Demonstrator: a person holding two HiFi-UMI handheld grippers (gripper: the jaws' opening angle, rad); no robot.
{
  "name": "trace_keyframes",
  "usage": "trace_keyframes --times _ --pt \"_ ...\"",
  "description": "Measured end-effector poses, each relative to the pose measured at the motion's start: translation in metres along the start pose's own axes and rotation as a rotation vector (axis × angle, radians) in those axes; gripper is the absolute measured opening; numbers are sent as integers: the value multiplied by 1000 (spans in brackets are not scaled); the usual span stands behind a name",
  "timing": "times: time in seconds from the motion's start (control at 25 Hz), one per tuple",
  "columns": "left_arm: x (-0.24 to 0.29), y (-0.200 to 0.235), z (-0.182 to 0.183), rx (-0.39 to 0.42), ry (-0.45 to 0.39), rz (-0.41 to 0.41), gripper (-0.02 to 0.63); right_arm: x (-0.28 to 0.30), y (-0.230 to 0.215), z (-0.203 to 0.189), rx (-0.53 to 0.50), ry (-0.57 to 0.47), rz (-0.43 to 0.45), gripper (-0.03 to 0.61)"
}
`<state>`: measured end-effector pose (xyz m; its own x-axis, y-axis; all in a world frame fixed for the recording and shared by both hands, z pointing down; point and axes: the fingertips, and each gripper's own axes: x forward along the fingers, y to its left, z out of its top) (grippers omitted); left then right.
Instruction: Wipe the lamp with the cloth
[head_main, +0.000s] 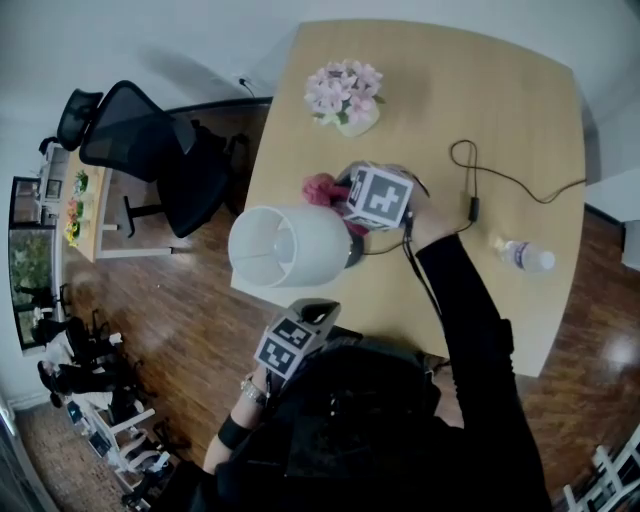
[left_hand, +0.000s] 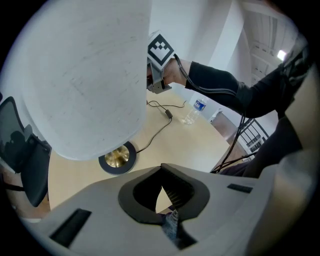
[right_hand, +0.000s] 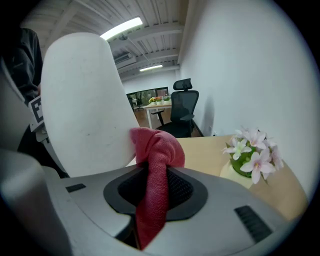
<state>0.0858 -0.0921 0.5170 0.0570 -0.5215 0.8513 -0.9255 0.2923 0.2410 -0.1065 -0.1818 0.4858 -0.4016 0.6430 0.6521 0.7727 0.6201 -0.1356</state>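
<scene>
Lamp base (left_hand: 116, 158) showed in our left gripper view, not the right gripper view, beyond our closed, empty left gripper (left_hand: 161, 169). Our right gripper (right_hand: 152, 170) clamped the red cloth (right_hand: 159, 147) beside the lampshade (right_hand: 82, 100).

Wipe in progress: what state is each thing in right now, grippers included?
lamp, upright on the table, looks unlit.
cloth, bunched, pressed against the shade.
right gripper, shut on the cloth.
left gripper, shut, nothing in it, below the shade.
cord, slack across the table.
water bottle, on the table, untouched.
flowers, upright in their vase.
</scene>
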Motion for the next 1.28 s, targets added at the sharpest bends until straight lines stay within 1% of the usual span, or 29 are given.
trace_keyframes --times 0.08,0.12,0.24,0.32,0.48,0.6,0.72,0.8,0.84,0.92,1.0,1.16,1.28 --pt "-3 1 -2 4 -7 -3 -8 -1 5 -6 30 7 -21 97" --pt "-4 2 -3 5 -13 -5 -8 -4 5 -10 52 9 -49 97" --pt "-8 11 -6 16 -37 -15 -8 -29 1 -17 118 -8 -180 97" --pt "-11 19 -6 35 -51 -24 -8 -56 5 -13 151 -45 -258 97" --pt "-25 31 1 81 -98 -48 -8 -116 37 14 192 -152 -358 97" --pt "-35 38 10 113 -147 -68 -8 -151 66 36 182 -181 -429 97" --pt "-43 42 9 141 -177 -93 -8 -175 96 62 166 -210 -472 97" --pt "-48 45 6 150 -188 -109 -8 -184 113 82 138 -217 -488 97" --pt "-49 47 5 152 -194 -115 -8 -186 119 91 107 -207 -493 97" --pt "-49 51 4 152 -208 -121 -8 -188 128 106 34 -173 -499 97" --pt "-51 57 5 147 -223 -121 -8 -184 136 122 -16 -136 -497 97" --pt "-62 69 5 130 -256 -118 -8 -159 154 156 -117 -38 -479 97" --pt "-66 78 4 111 -276 -115 -8 -131 163 177 -244 64 -450 97"
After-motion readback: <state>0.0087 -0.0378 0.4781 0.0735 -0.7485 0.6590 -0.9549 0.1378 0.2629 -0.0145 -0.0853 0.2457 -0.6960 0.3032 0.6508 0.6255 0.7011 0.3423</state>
